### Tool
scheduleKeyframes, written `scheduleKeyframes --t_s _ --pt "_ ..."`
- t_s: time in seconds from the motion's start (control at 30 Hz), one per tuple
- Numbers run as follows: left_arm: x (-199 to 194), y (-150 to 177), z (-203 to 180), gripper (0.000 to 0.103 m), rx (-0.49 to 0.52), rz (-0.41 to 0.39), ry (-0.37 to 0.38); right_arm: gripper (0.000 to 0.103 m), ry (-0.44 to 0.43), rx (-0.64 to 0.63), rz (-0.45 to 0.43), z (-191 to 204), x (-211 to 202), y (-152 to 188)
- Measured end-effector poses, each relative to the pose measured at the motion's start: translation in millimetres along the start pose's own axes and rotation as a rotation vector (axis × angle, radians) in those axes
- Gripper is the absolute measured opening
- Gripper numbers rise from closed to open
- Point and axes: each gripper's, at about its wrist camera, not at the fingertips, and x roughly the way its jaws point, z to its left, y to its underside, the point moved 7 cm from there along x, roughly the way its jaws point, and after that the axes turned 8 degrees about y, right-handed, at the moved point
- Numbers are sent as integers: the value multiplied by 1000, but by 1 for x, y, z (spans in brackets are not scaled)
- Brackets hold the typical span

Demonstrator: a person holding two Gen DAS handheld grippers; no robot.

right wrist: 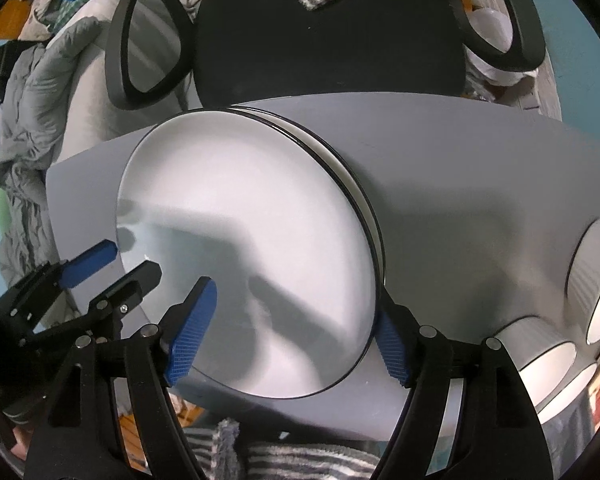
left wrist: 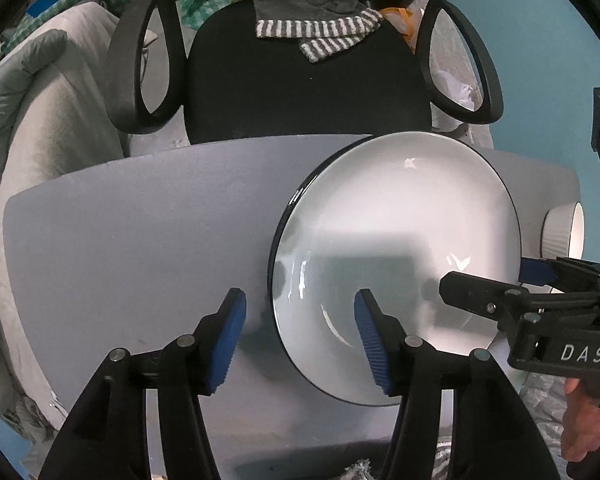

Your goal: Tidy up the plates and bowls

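Behind our grey table [left wrist: 140,220] stands an office chair [left wrist: 300,92]. Our left hand-held gripper [left wrist: 300,340] is spread across the stacked plates' [left wrist: 400,220] rim; our right hand-held gripper [right wrist: 288,332] is spread likewise, probably to align them.

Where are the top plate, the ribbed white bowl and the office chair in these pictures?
top plate [right wrist: 244,208], right wrist view, on its white centre.
ribbed white bowl [left wrist: 556,232], left wrist view, on its ribbed outer wall.
office chair [left wrist: 300,92], left wrist view, on its black seat.

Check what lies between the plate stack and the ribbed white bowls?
Only bare grey tabletop between the black-rimmed white plates and ribbed white bowls, per the right wrist view.
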Motion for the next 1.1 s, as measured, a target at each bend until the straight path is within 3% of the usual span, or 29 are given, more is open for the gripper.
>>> scheduleKeyframes --t_s 0.33,0.47,0.63,1.1 --pt "-7 7 -6 58 17 -8 17 75 34 21 -8 1 -3 3" --pt "-11 12 -7 58 21 -16 27 75 92 31 -22 -4 -5 4" --pt "-17 18 -7 58 24 -23 38 75 86 31 -48 -4 -9 7" --pt "-56 38 -10 63 100 -107 -13 75 174 29 -211 -3 -38 30"
